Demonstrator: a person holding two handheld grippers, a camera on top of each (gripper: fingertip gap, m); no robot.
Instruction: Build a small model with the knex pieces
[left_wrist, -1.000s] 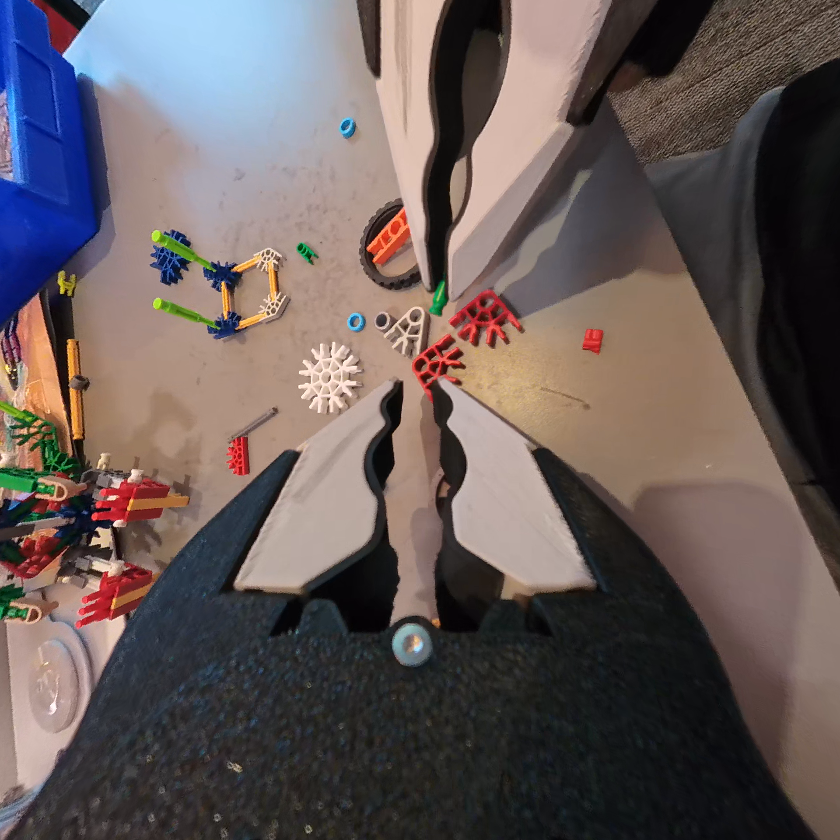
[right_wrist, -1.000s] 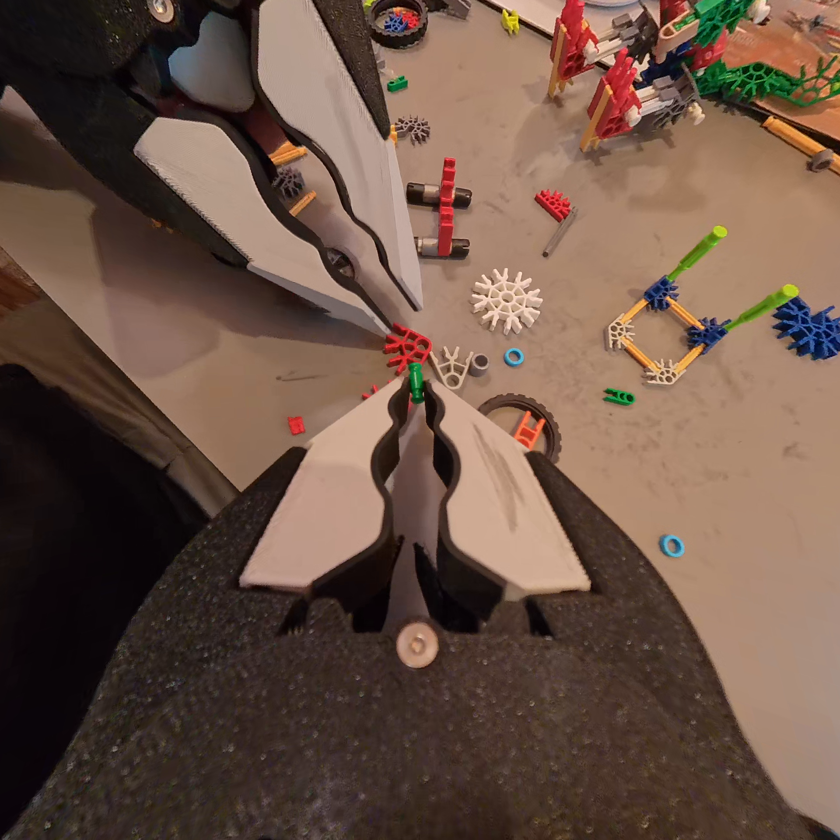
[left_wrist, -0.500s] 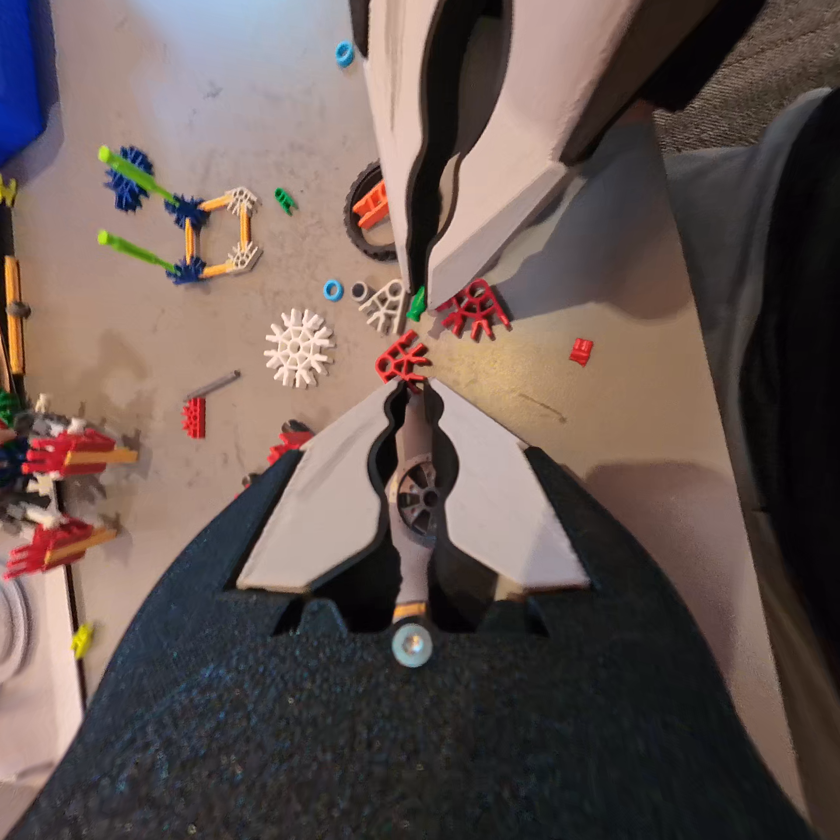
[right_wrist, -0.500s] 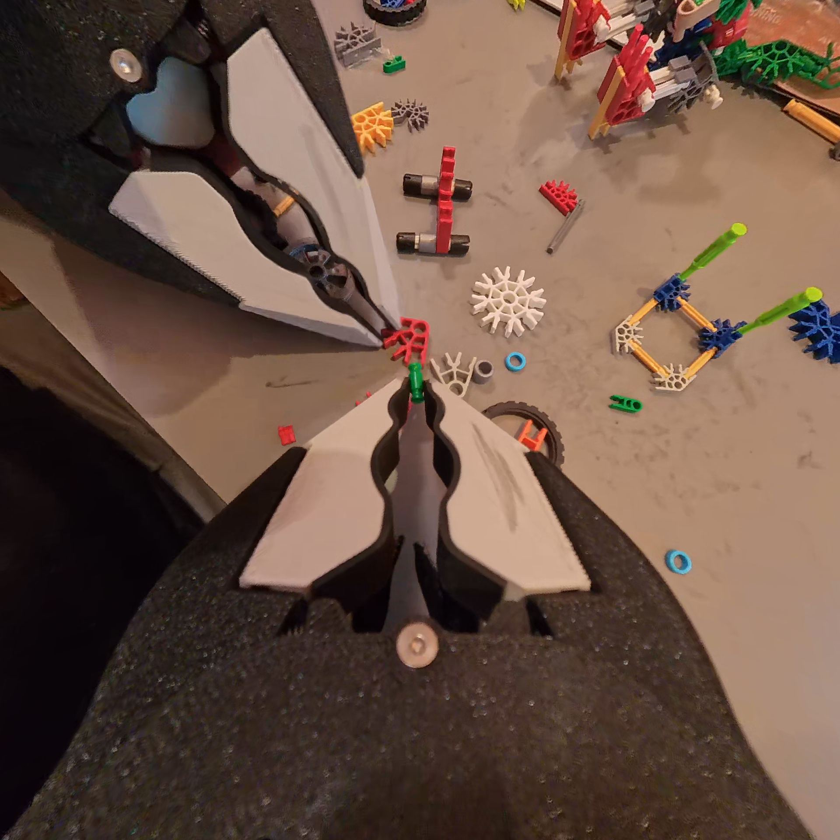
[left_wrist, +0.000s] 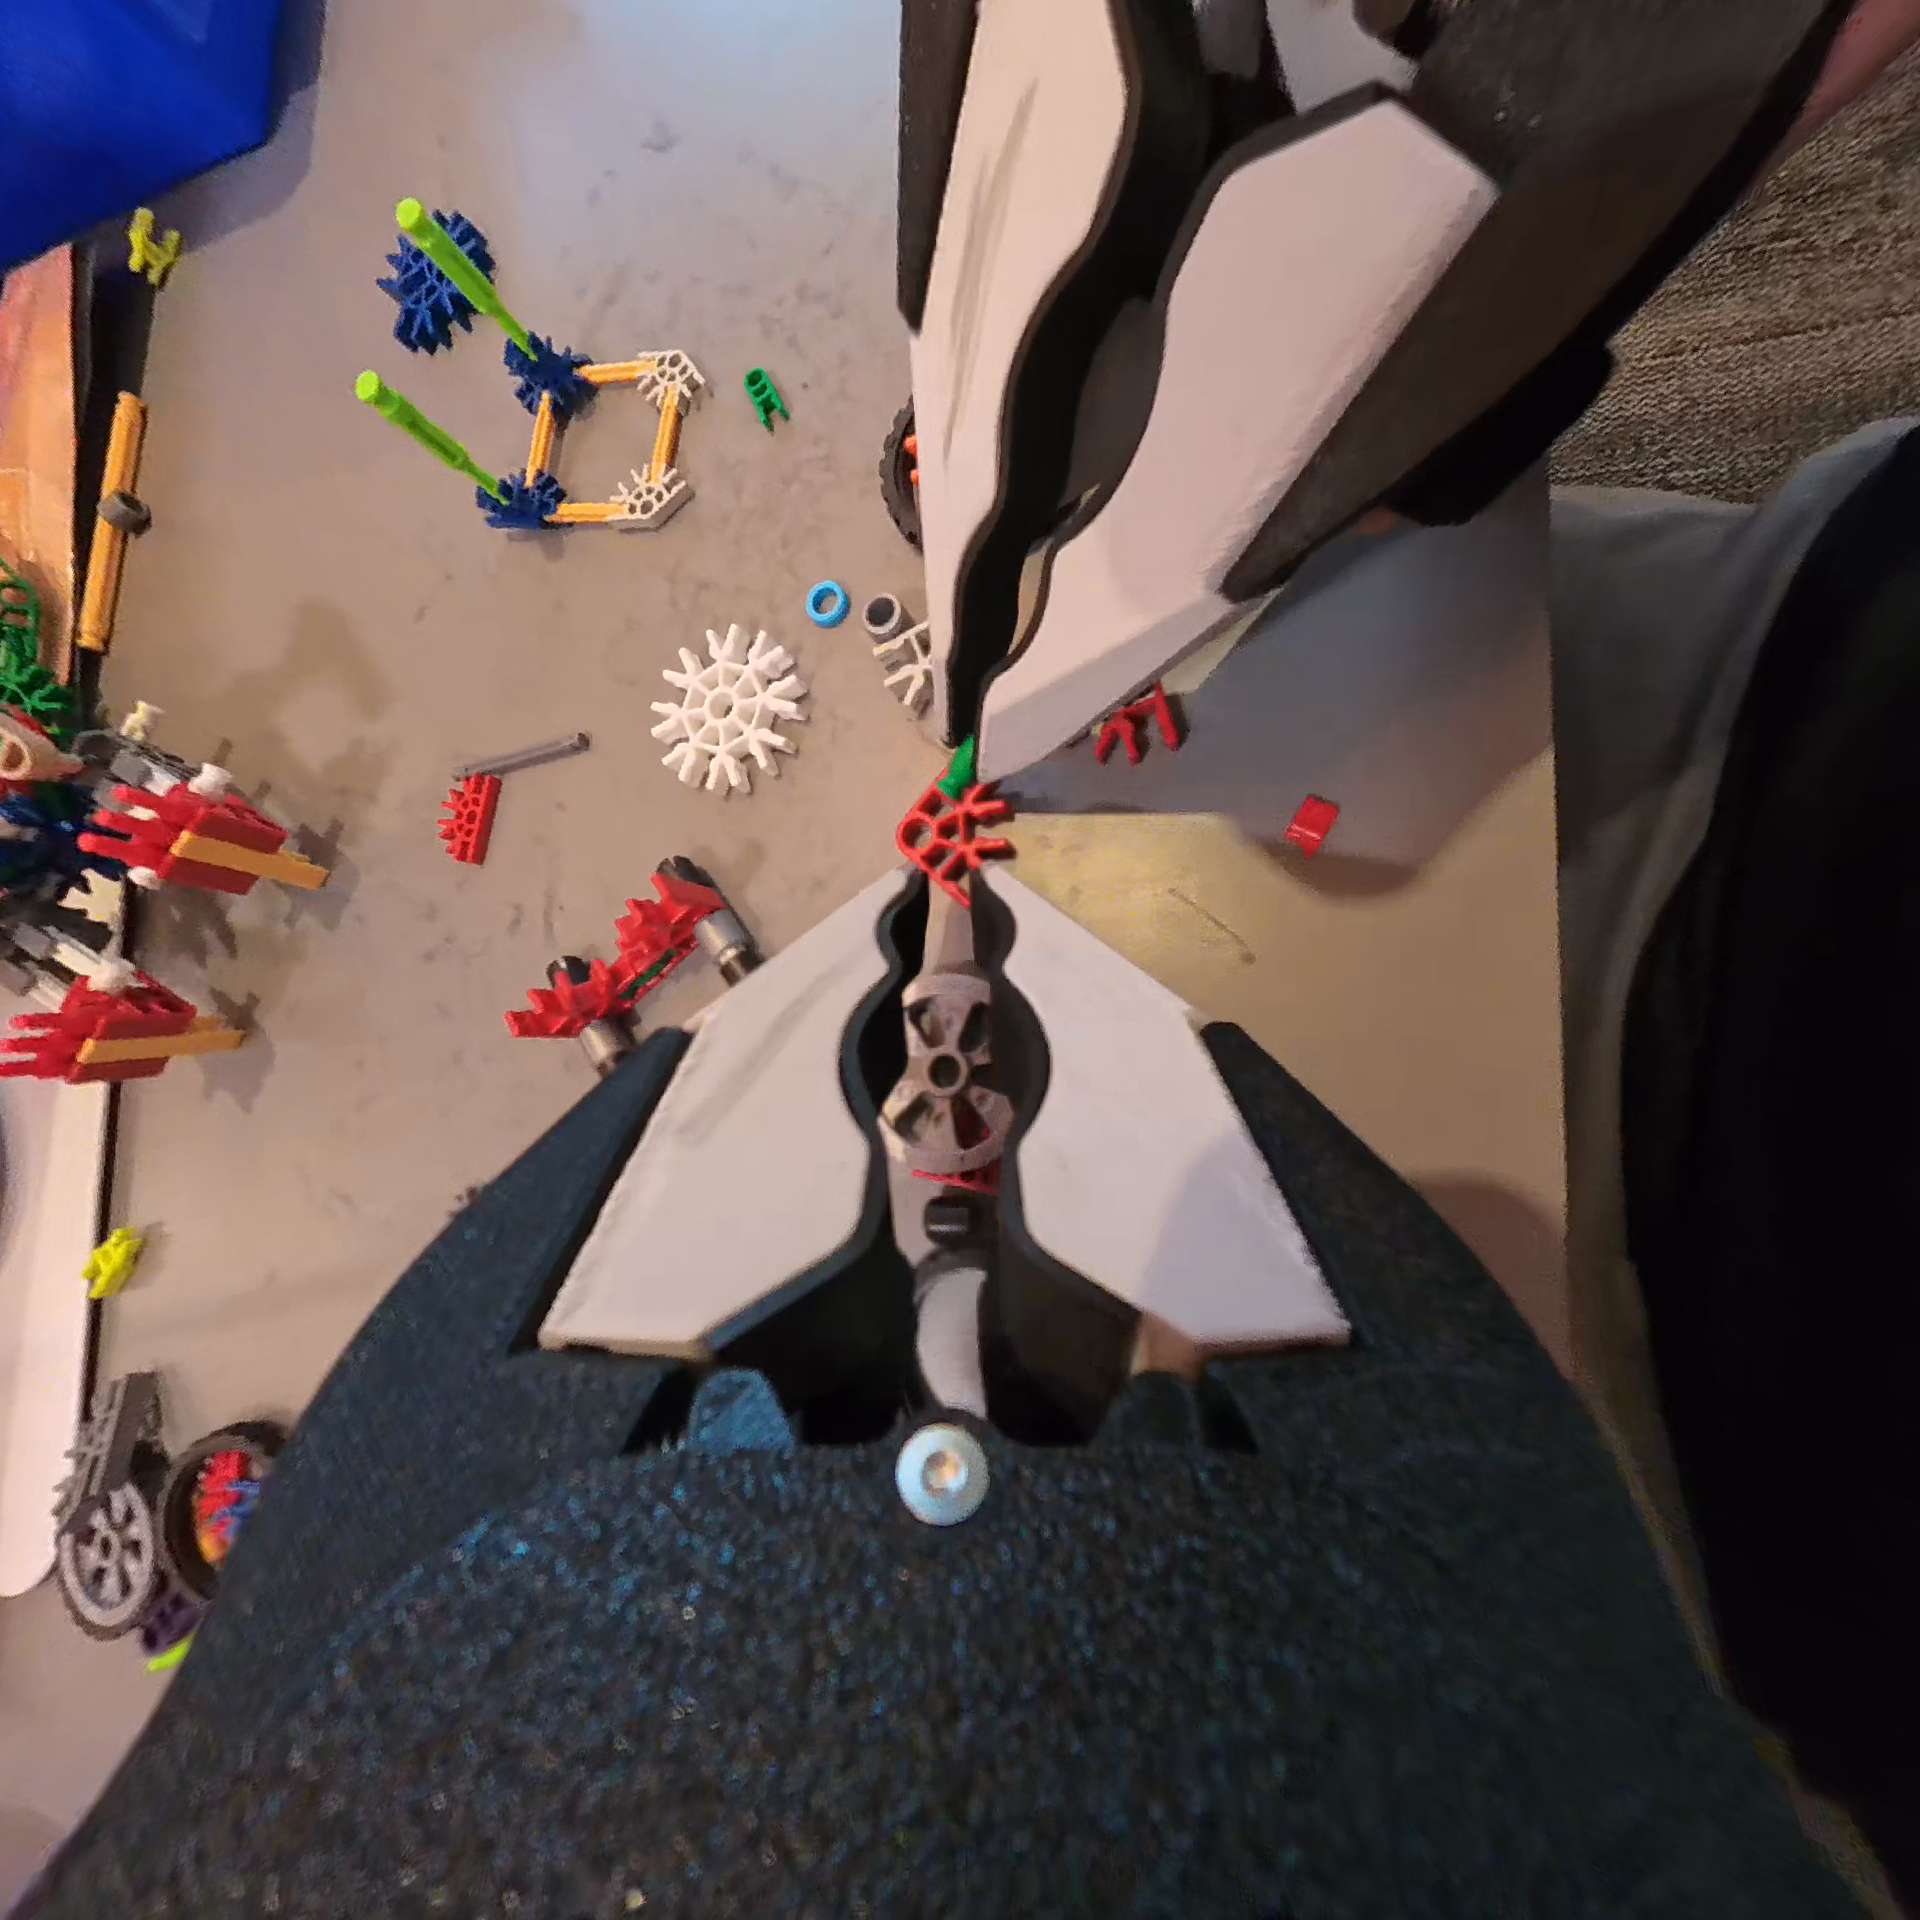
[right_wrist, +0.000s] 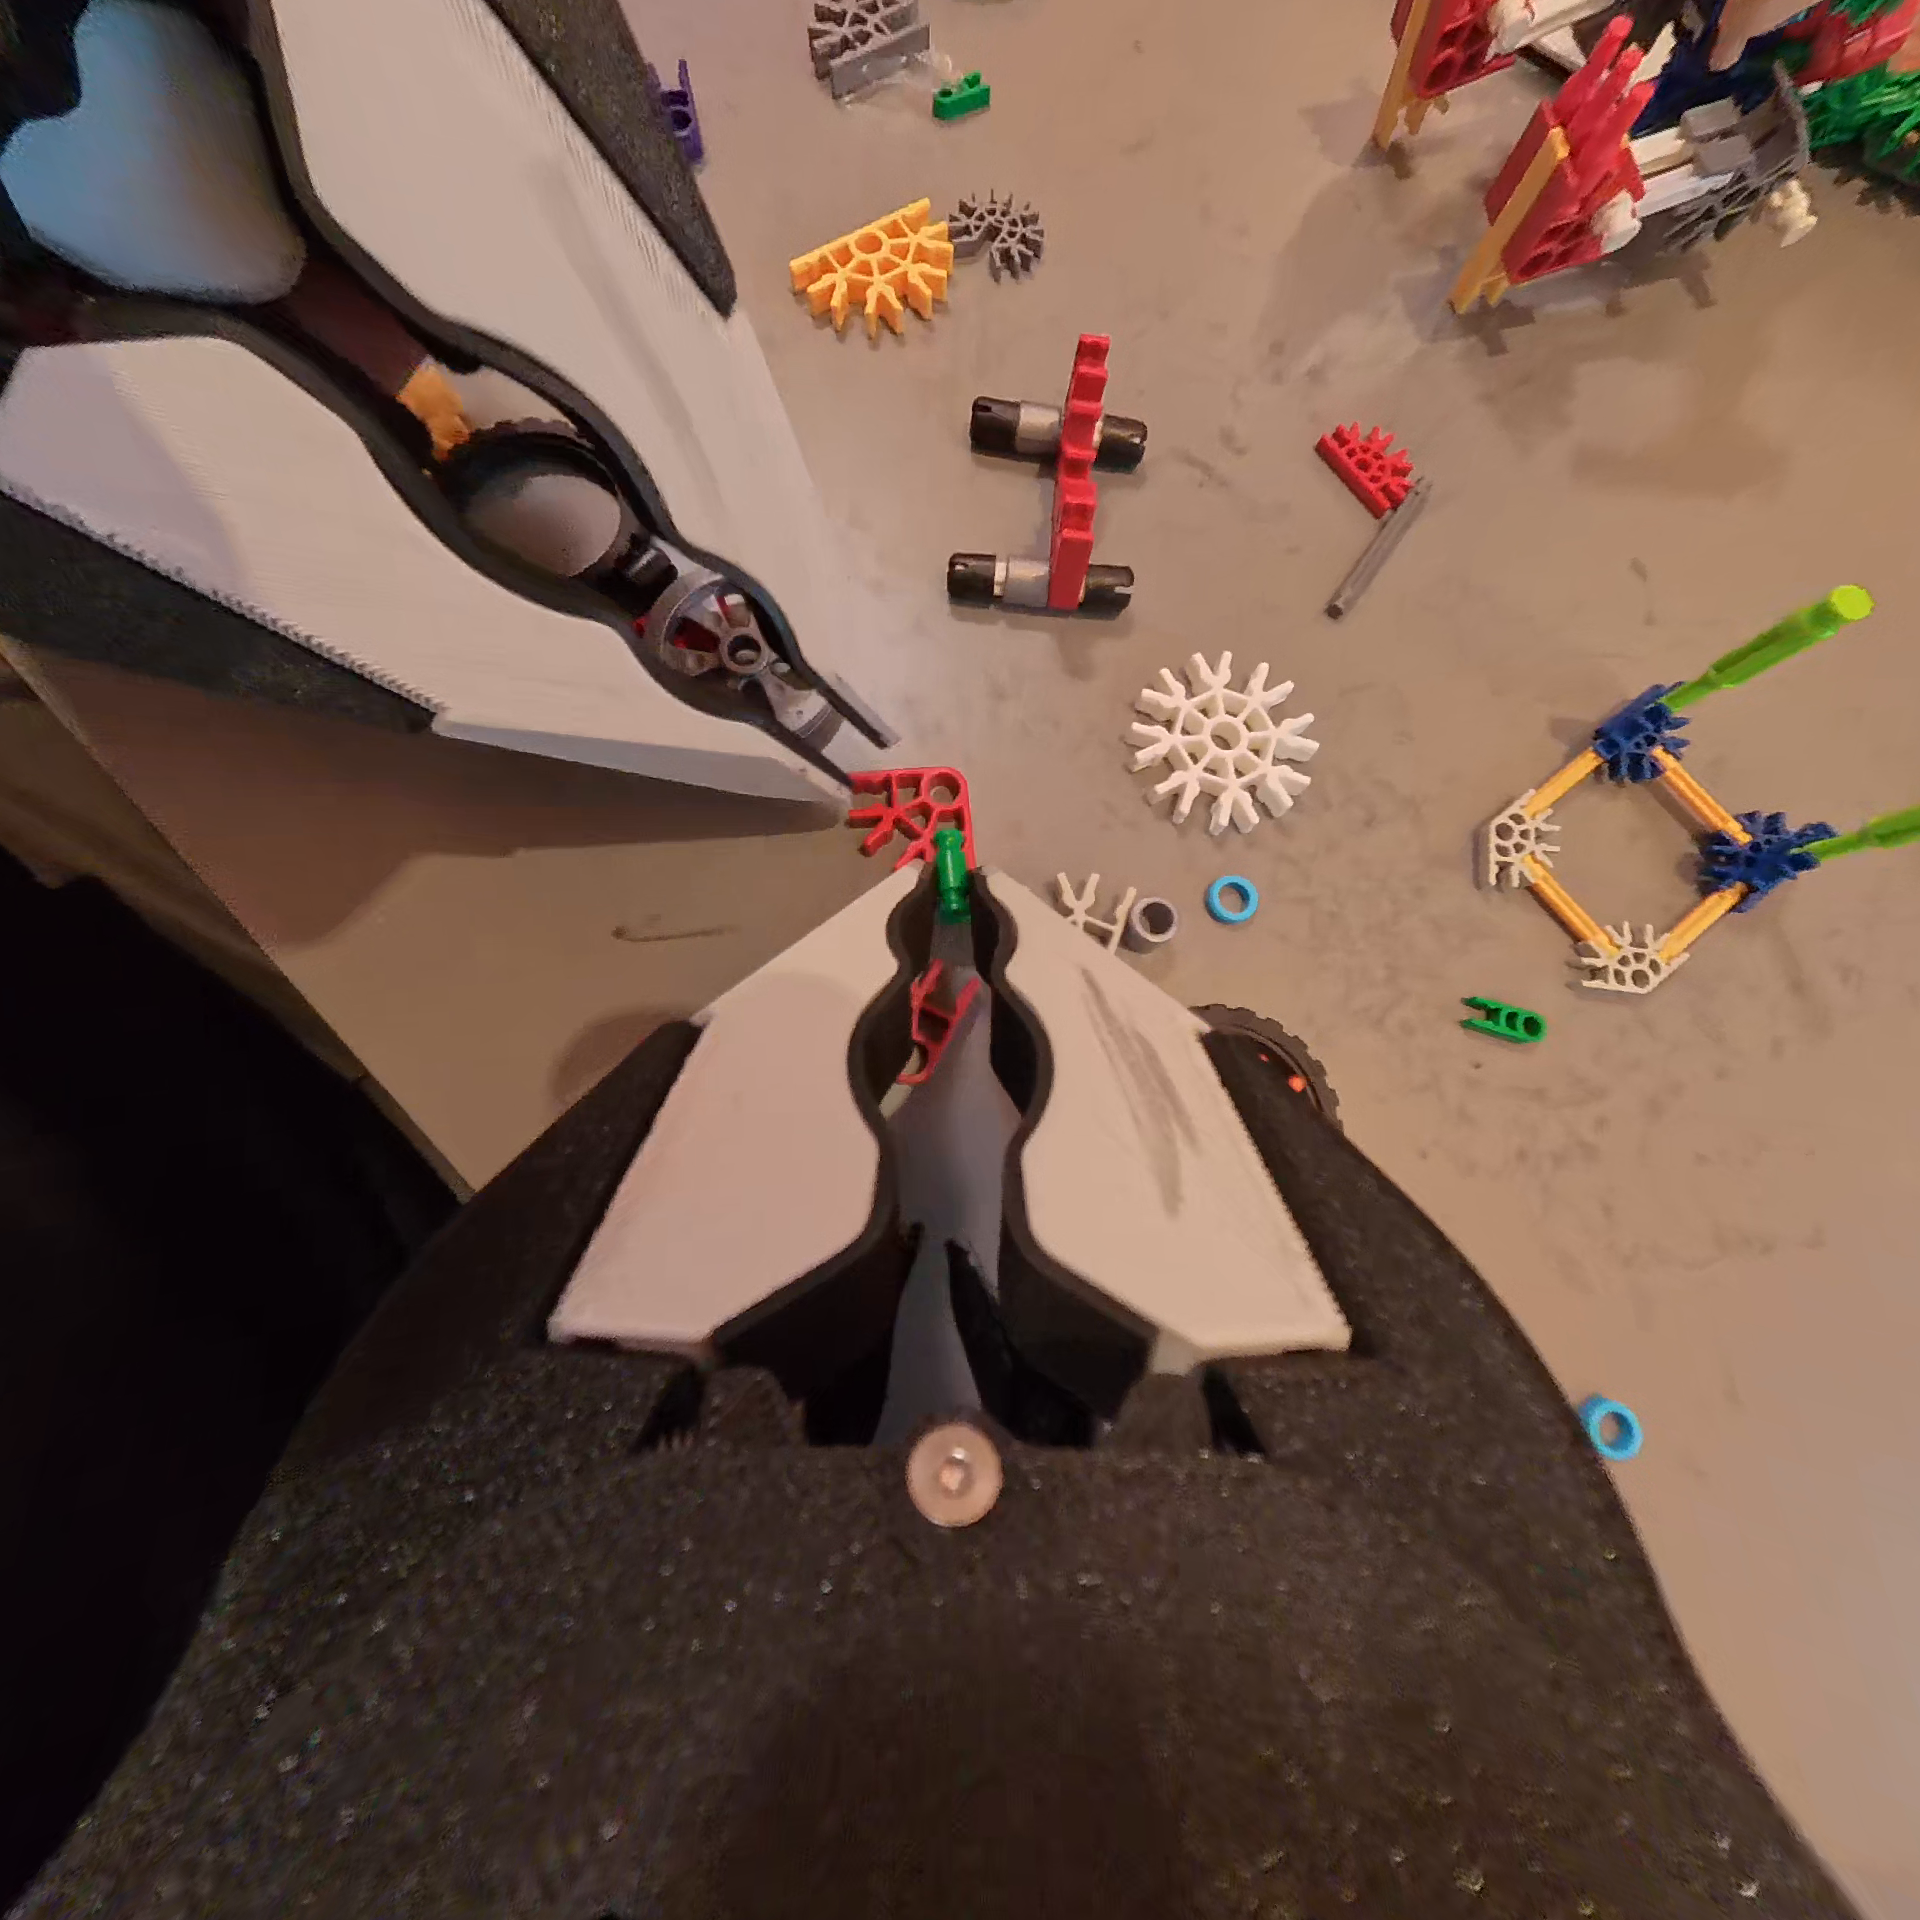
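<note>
My left gripper (left_wrist: 943, 883) is shut on a red fan-shaped connector (left_wrist: 951, 831) and holds it at its fingertips. My right gripper (right_wrist: 951, 881) is shut on a short green rod (right_wrist: 948, 864). The two grippers meet tip to tip, and the green rod's end touches the red connector (right_wrist: 914, 808). In the left wrist view the right gripper (left_wrist: 966, 753) comes in from the top with the green rod (left_wrist: 958, 767). In the right wrist view the left gripper (right_wrist: 854, 795) comes in from the upper left. A grey spoked wheel (left_wrist: 945, 1070) shows through the gap between the left fingers.
On the grey table (right_wrist: 1351, 1195) lie a white snowflake connector (right_wrist: 1221, 743), a blue ring (right_wrist: 1231, 899), a square frame of orange rods (right_wrist: 1621, 852), a red piece with black rollers (right_wrist: 1070, 478), a tyre (right_wrist: 1273, 1044) and a second red connector (left_wrist: 1138, 727). The table edge (left_wrist: 1558, 935) runs on the right, beside dark clothing. My two grippers' fingertips are within a few centimetres of each other.
My left gripper closed on the red connector, which lay between its open fingers, and brought it against the green rod's tip. My right gripper stays shut on the rod.
</note>
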